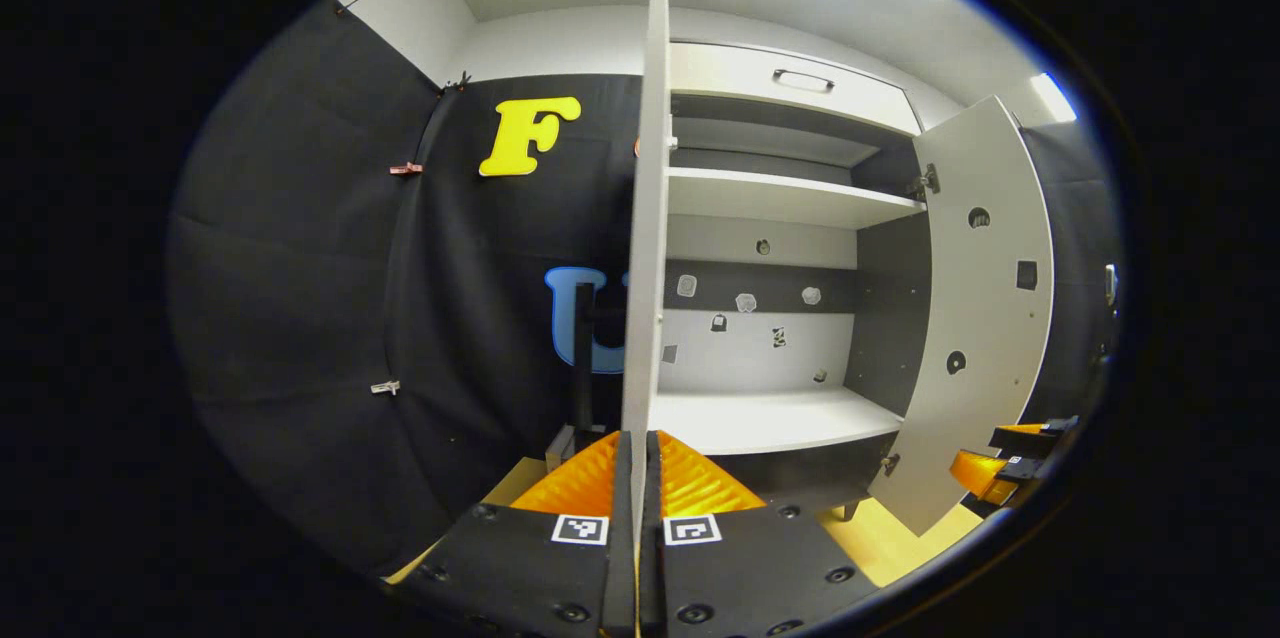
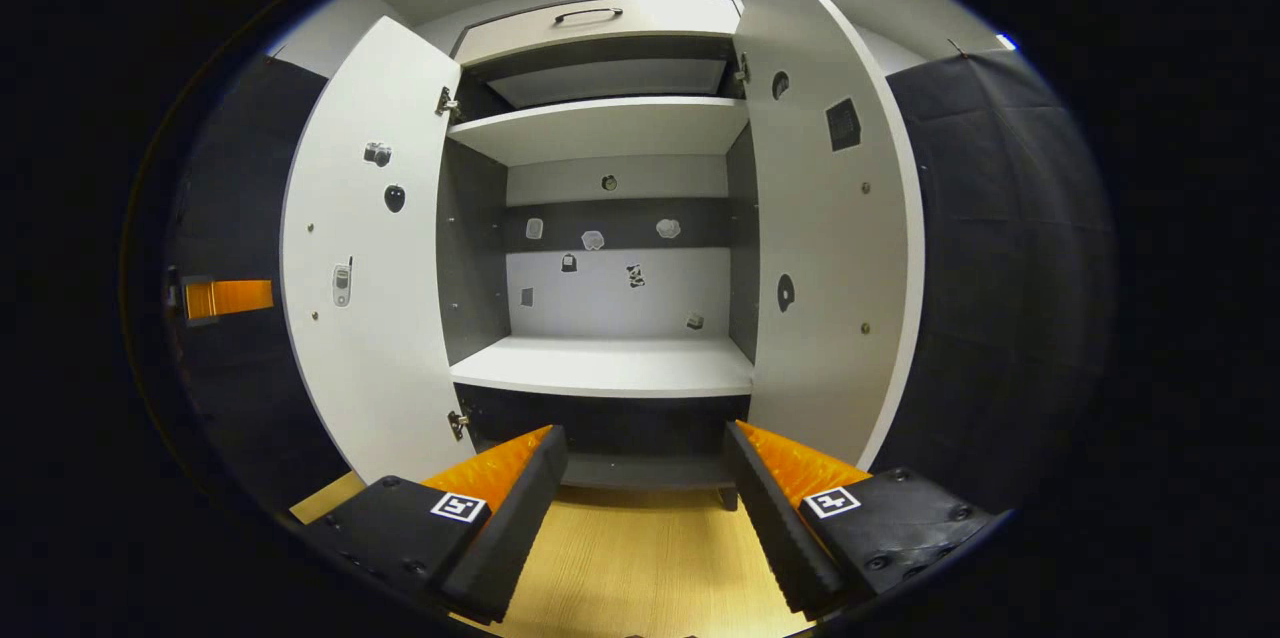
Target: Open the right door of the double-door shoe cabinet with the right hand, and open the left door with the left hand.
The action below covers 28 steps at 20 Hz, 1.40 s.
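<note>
a staged recording booth: black cloth walls (image 1: 300, 298) surround 1 white shoe cabinet (image 2: 610, 128) standing on a wood-look floor (image 2: 640, 558).

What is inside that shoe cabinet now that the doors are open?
No shoes: the shoe cabinet holds bare white shelves, with small stickers on its back panel. The space above the upper shelf is mostly hidden.

I see the pale wooden floor (image 2: 640, 558) carrying the shoe cabinet (image 2: 610, 368) on short feet, and inside it two white shelves (image 2: 600, 130), both bare, as in my left gripper view (image 1: 780, 418).
</note>
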{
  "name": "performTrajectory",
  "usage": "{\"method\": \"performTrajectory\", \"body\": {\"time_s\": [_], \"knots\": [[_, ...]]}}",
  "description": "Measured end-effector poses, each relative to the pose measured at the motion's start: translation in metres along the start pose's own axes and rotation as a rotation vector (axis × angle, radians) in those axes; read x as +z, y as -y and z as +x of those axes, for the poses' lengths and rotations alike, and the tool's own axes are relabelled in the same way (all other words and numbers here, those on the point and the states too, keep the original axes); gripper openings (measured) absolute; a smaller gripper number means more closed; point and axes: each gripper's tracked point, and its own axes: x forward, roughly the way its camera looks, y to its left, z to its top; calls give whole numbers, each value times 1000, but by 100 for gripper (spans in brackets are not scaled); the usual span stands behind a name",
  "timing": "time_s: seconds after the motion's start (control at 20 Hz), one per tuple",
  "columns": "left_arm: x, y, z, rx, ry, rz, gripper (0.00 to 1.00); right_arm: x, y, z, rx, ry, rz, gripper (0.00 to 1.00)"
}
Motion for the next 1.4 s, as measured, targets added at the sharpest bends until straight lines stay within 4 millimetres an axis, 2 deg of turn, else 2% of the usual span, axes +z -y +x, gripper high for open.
{"method": "performTrajectory", "body": {"time_s": [0.05, 0.1, 0.15, 0.2, 0.3, 0.35, 0.4, 0.45, 0.6, 0.8, 0.95, 1.15, 1.4], "knots": [[-4, 10, -1, 2, 2, -3, 7, 2, 6, -1, -5, 3, 3, 99], [-9, 22, 0, -6, -7, 0, 17, 4, 10, -1, -9, 7, 7, 99], [-16, 34, 2, -11, -19, 9, 10, 7, 14, -1, -11, 12, 10, 99], [-21, 42, 4, -10, -32, 21, 17, 10, 20, -1, -15, 13, 8, 99], [-25, 60, 6, -12, -41, 37, 39, 14, 31, 0, -15, 22, 7, 99], [-22, 67, 7, -6, -27, 42, 45, 18, 35, 1, -9, 32, 9, 99], [-18, 73, 7, 6, -12, 41, 60, 19, 39, 3, 3, 35, 7, 99], [-17, 80, 7, 13, -8, 33, 64, 16, 42, 5, 19, 18, 2, 99], [-14, 99, 3, 28, -2, -7, 99, 7, 39, 3, 89, -19, 17, 99], [-20, 103, -7, 79, 1, 12, 98, -7, 37, -2, 142, -54, 0, 99], [-19, 109, -18, 57, 13, 41, 98, 3, 38, -12, 131, -38, 32, 99], [-34, 101, -35, 39, -35, 87, 98, 17, 47, -28, 39, 21, -6, 98], [-49, 89, -60, -11, -61, 0, 98, 26, 54, -59, -35, 49, -31, 99]]}}
